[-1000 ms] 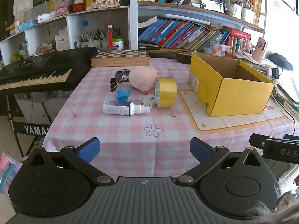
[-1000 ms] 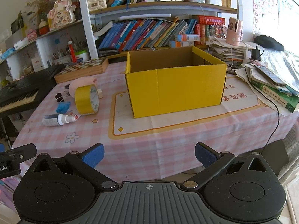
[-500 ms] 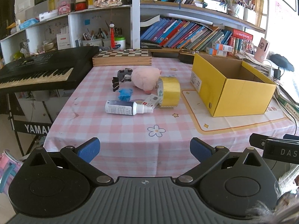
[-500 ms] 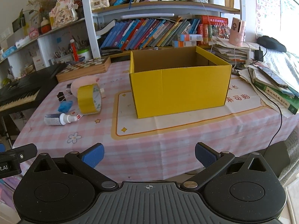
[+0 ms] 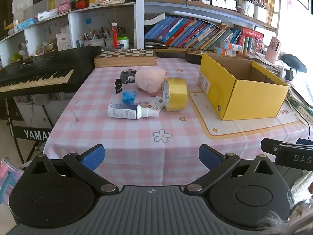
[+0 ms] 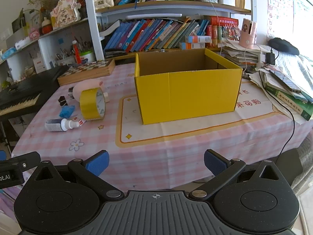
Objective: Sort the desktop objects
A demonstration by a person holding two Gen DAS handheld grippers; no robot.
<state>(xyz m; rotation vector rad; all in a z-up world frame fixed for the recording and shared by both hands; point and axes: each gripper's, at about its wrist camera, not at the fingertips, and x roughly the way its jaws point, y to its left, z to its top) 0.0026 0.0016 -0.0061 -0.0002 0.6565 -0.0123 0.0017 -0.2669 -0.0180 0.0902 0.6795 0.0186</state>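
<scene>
An open yellow cardboard box (image 5: pixel 242 90) (image 6: pixel 187 96) stands on the pink checked tablecloth. Left of it lies a cluster: a yellow tape roll (image 5: pixel 176 94) (image 6: pixel 92 103) on edge, a pink plush pig (image 5: pixel 149 79) (image 6: pixel 86 87), a white spray bottle (image 5: pixel 127 112) (image 6: pixel 58 125) on its side, a blue crumpled item (image 5: pixel 128 96) (image 6: pixel 67 111), a black binder clip (image 5: pixel 118 85) (image 6: pixel 62 100) and a small grey gadget (image 5: pixel 128 75). My left gripper (image 5: pixel 151 156) hangs open at the table's near edge. My right gripper (image 6: pixel 156 161) is open too, facing the box.
A wooden chessboard box (image 5: pixel 125 58) lies at the table's back. A black keyboard (image 5: pixel 37 76) stands to the left. Bookshelves (image 5: pixel 195 33) fill the back wall. Stacked books and papers (image 6: pixel 283 90) and a black cable (image 6: pixel 289 123) crowd the right edge.
Both grippers have moved forward toward the table, so the objects and box appear slightly nearer. Both stay open; nothing on the table has moved.
</scene>
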